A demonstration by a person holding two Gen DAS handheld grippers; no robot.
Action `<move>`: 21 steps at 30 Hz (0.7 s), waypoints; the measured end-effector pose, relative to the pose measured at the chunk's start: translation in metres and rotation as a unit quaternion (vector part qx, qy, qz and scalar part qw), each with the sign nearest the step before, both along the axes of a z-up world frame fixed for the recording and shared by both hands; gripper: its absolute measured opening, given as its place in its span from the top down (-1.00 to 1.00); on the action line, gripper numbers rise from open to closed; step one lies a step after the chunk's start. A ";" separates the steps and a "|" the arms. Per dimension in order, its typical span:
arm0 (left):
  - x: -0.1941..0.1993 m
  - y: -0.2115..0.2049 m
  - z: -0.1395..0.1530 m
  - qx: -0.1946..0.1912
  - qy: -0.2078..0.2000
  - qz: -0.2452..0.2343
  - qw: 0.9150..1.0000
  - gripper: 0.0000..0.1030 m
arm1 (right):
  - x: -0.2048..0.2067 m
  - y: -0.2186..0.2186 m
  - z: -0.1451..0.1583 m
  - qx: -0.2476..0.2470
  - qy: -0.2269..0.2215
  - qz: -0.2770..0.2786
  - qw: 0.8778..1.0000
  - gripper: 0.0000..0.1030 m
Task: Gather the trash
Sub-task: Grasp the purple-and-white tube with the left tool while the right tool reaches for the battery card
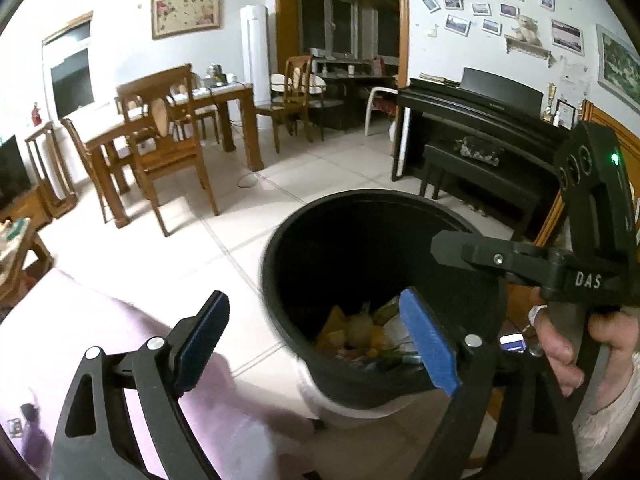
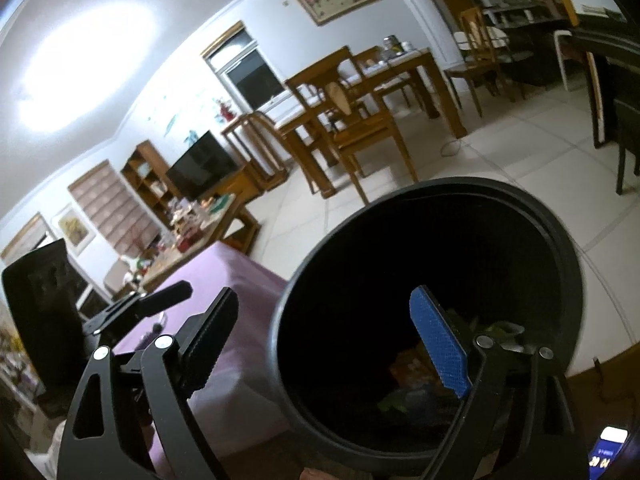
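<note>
A black round trash bin (image 1: 280, 264) stands on the floor next to a purple-covered surface; it also fills the right wrist view (image 2: 304, 288). Yellow and white trash (image 1: 360, 332) lies at its bottom. My left gripper (image 1: 320, 344) is open and empty, one finger over the purple cover, the other over the bin's mouth. My right gripper (image 2: 332, 344) is open and empty, straddling the bin's near rim, right finger inside the mouth. The right gripper also shows at the right of the left wrist view (image 1: 472, 252), held in a hand.
The purple-covered surface (image 1: 100, 320) lies left of the bin. A wooden dining table with chairs (image 1: 160, 128) stands across the tiled floor. A black piano and bench (image 1: 480, 140) stand at the right. A cluttered low table (image 2: 192, 220) and a TV (image 2: 200, 168) are at the left.
</note>
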State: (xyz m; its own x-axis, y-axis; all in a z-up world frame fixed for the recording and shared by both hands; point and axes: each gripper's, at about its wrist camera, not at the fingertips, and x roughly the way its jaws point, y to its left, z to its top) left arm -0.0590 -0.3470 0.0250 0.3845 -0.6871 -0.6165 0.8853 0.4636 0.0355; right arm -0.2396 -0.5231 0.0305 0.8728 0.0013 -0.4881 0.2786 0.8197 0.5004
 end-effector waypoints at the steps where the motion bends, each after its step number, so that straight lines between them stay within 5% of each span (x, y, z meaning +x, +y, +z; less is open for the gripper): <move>1: 0.002 0.007 0.000 0.000 -0.002 0.005 1.000 -0.68 | 0.009 0.009 0.002 -0.003 0.004 0.008 1.000 -0.68; 10: 0.049 0.101 -0.007 0.002 -0.005 0.093 0.996 -0.68 | 0.094 0.091 0.000 -0.032 0.035 0.092 0.995 -0.68; 21: 0.132 0.242 -0.019 0.027 0.007 0.225 0.974 -0.66 | 0.213 0.218 -0.009 -0.076 0.075 0.220 0.970 -0.52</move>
